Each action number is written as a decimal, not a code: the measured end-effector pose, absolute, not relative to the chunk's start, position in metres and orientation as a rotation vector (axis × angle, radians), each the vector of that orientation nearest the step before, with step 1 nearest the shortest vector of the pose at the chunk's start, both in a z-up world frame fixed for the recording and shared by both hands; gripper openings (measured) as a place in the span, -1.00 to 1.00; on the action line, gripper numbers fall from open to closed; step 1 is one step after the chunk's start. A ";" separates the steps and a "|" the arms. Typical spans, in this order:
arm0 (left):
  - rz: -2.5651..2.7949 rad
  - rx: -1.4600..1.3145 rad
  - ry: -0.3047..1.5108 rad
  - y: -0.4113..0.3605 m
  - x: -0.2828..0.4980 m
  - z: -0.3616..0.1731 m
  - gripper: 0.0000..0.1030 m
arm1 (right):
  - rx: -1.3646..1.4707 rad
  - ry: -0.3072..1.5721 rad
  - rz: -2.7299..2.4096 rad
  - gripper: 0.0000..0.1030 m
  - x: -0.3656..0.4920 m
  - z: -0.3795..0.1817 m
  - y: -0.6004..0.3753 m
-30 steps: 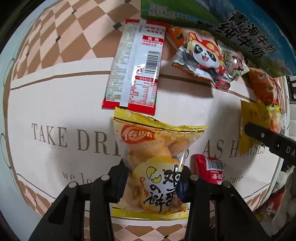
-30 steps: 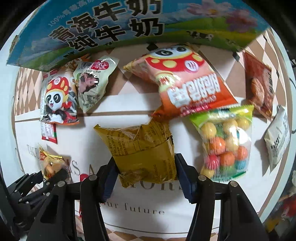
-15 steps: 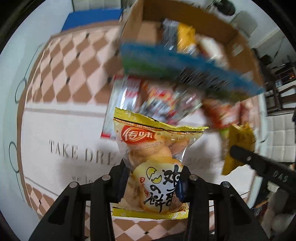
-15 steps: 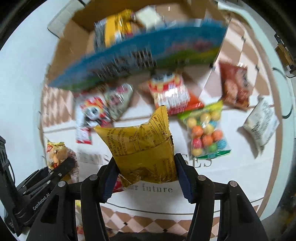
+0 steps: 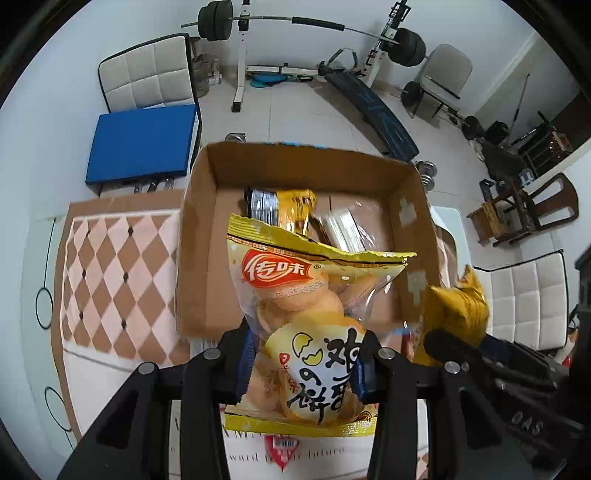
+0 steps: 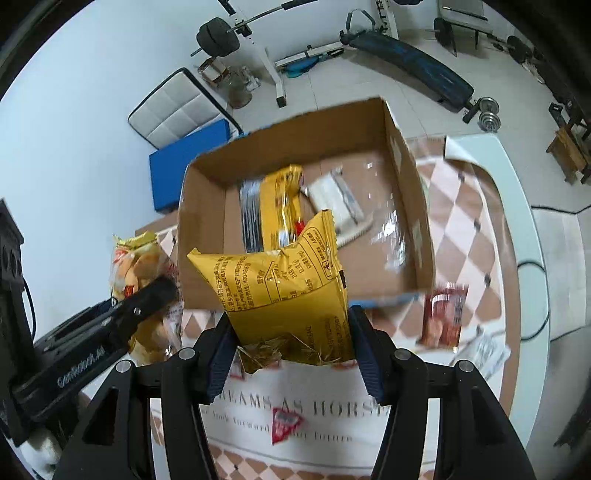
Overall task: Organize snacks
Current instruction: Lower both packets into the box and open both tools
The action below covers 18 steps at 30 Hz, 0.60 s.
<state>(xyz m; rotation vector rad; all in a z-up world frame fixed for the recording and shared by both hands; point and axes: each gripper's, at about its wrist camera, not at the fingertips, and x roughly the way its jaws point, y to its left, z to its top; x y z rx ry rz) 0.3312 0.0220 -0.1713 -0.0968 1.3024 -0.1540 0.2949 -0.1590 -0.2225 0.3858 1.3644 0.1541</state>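
My left gripper (image 5: 301, 363) is shut on a clear yellow egg-biscuit bag (image 5: 306, 325), held high in front of an open cardboard box (image 5: 199, 206). My right gripper (image 6: 291, 349) is shut on a crumpled dark-yellow snack packet (image 6: 280, 288), raised near the same box (image 6: 410, 206). Inside the box lie a yellow-and-silver packet (image 6: 277, 206) and a white packet (image 6: 334, 199). In the left wrist view the right gripper (image 5: 458, 343) with its packet shows at the right. The right wrist view has the left gripper (image 6: 147, 295) with the biscuit bag at its left.
The box stands on a table with a brown-and-cream checked cloth (image 5: 110, 269). A red-brown snack bag (image 6: 443, 317), a pale packet (image 6: 484, 350) and a small red sachet (image 6: 284, 422) lie on the cloth. White chairs (image 5: 147, 77), a blue cushion (image 5: 140, 144) and gym gear (image 5: 295, 26) stand beyond.
Both grippers have lifted off the table with their packets and tipped forward. The view has gone from the snacks on the cloth to the box's open top and the room behind.
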 end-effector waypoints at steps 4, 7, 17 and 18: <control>-0.139 -0.118 1.371 0.024 0.360 -0.193 -0.25 | 0.364 1.393 0.141 0.19 0.323 -0.235 -0.155; -0.130 -0.098 1.424 0.020 0.379 -0.216 -0.25 | 0.351 1.426 0.134 0.19 0.338 -0.254 -0.151; -0.114 -0.044 1.640 0.011 0.407 -0.299 -0.25 | 0.291 1.607 0.079 0.19 0.377 -0.340 -0.147; -0.110 -0.038 1.654 0.011 0.408 -0.305 -0.25 | 0.282 1.618 0.072 0.19 0.379 -0.346 -0.147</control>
